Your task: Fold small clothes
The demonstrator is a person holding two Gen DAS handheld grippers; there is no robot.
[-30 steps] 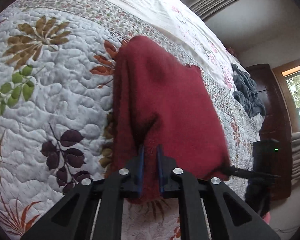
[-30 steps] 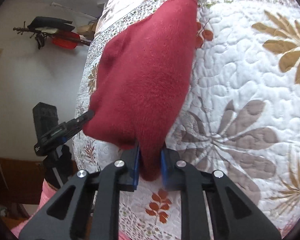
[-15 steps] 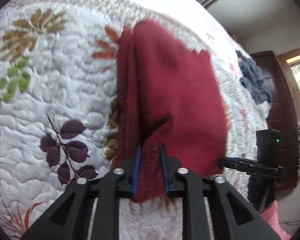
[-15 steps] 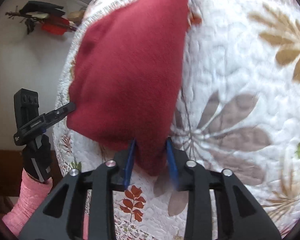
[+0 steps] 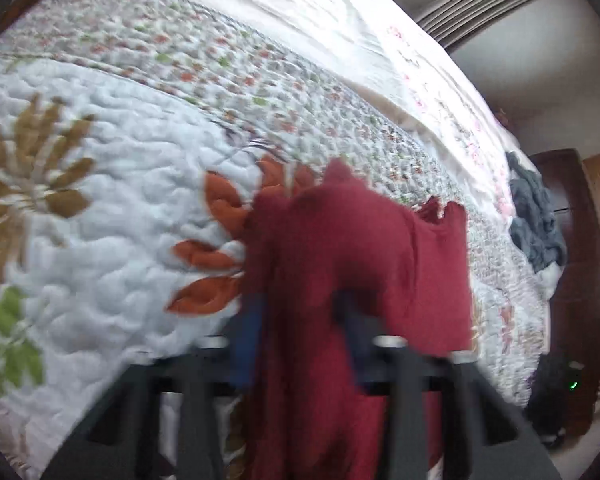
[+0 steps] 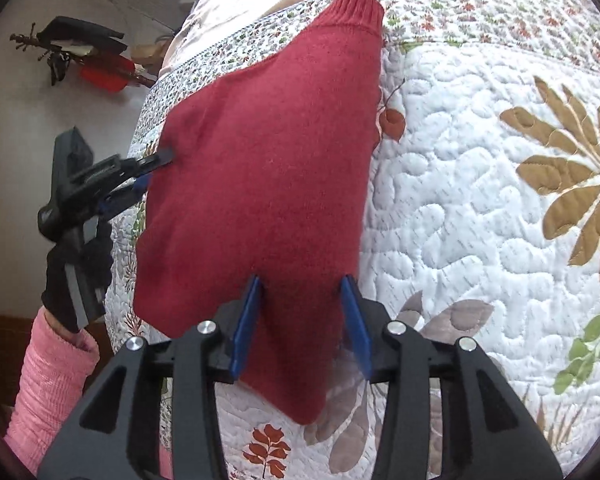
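Releasing the sweater [image 6: 268, 184] onto the quilt [image 6: 480, 208]: my right gripper [image 6: 302, 320] gapes wide around its hem at 6 o'clock; left gripper [image 5: 300, 340] looks parted too, though blurred. Next, regrip a side edge.

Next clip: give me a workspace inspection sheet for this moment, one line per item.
Surface: quilted bedspread with leaf and flower print.
Job's things: red sweater lying on it, ribbed cuff at the far end.
Clutter: grey garment bunched at the far edge of the bed.
Grippers: right hand-held gripper open, sweater edge between the jaws; left hand-held gripper open, blurred, jaws either side of the cloth.
Cables: nothing seen.
Surroundings: dark wooden furniture, pale wall.
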